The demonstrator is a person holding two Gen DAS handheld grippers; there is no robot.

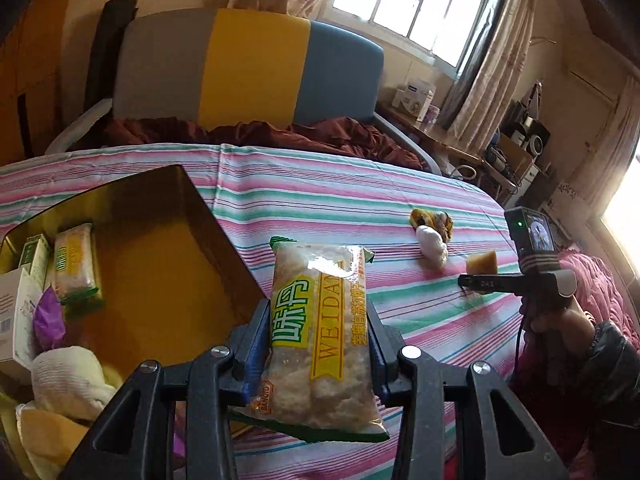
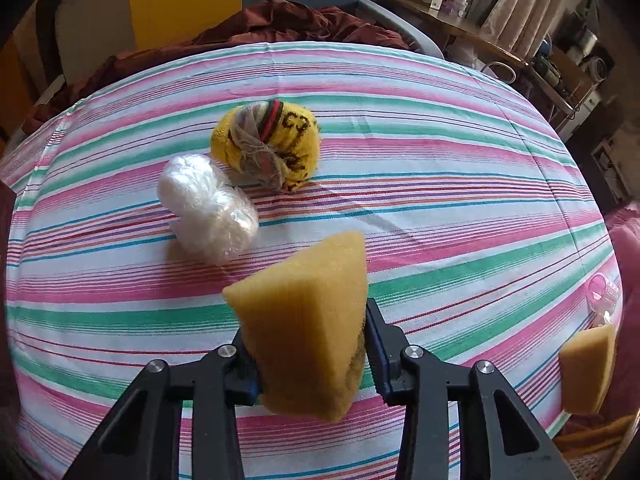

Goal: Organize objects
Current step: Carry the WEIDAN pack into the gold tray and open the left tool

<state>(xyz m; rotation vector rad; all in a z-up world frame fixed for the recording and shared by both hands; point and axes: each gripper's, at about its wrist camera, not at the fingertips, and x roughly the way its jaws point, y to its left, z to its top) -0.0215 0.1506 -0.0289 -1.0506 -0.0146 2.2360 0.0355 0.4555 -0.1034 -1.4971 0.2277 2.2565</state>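
Observation:
My left gripper [image 1: 316,312] is shut on a clear snack packet [image 1: 316,276] with green and yellow print, held upright above the striped sheet [image 1: 320,184]. To its left stands an open golden box [image 1: 160,248] holding a similar packet [image 1: 74,264], cartons and cloths. My right gripper [image 2: 308,328] is shut on a yellow sponge wedge [image 2: 304,300] just above the sheet; the left wrist view shows that sponge [image 1: 483,263] at the far right. Beyond it lie a white plastic bundle [image 2: 208,212] and a yellow knitted ball [image 2: 268,148], touching each other.
A second sponge piece [image 2: 588,372] and a pink-lidded clear tub [image 2: 602,290] sit at the sheet's right edge. A maroon blanket [image 2: 280,20] is bunched at the far side before a grey, yellow and blue headboard [image 1: 248,68]. A cluttered desk [image 1: 440,136] stands at the right.

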